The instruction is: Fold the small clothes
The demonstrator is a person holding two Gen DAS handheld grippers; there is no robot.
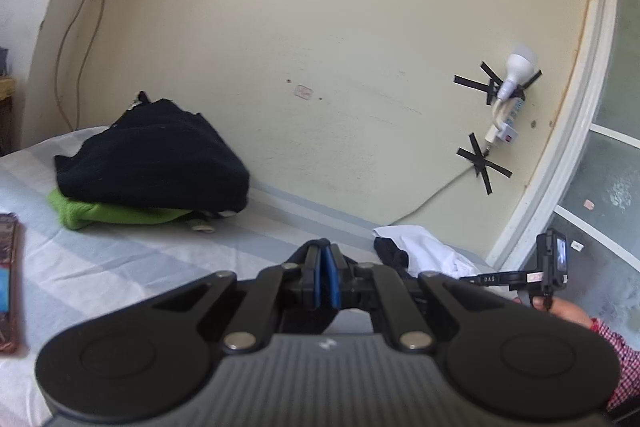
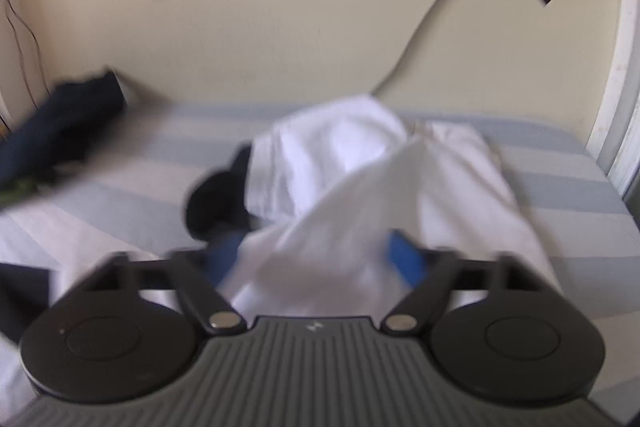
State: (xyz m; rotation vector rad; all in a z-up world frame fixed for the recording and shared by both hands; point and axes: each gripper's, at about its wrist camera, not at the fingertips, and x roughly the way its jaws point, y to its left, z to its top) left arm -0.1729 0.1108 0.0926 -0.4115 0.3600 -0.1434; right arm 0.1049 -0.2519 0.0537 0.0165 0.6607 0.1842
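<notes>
In the left wrist view my left gripper (image 1: 325,267) is shut with its blue pads pressed together, and nothing shows between them. It hovers over the striped bed (image 1: 120,259). A white garment (image 1: 428,251) lies crumpled at the bed's far right on a dark garment (image 1: 390,255). In the blurred right wrist view my right gripper (image 2: 316,259) is open, its blue fingers (image 2: 404,259) wide apart. The white garment (image 2: 340,163) lies between and beyond them, a fold draped over the gap. The dark garment (image 2: 216,195) sits left of it.
A stack of folded clothes, a black piece (image 1: 152,159) on a green one (image 1: 104,213), sits at the back left of the bed. The cream wall (image 1: 320,47) carries a taped bulb (image 1: 516,75) and cable. A door frame (image 1: 560,147) is at right.
</notes>
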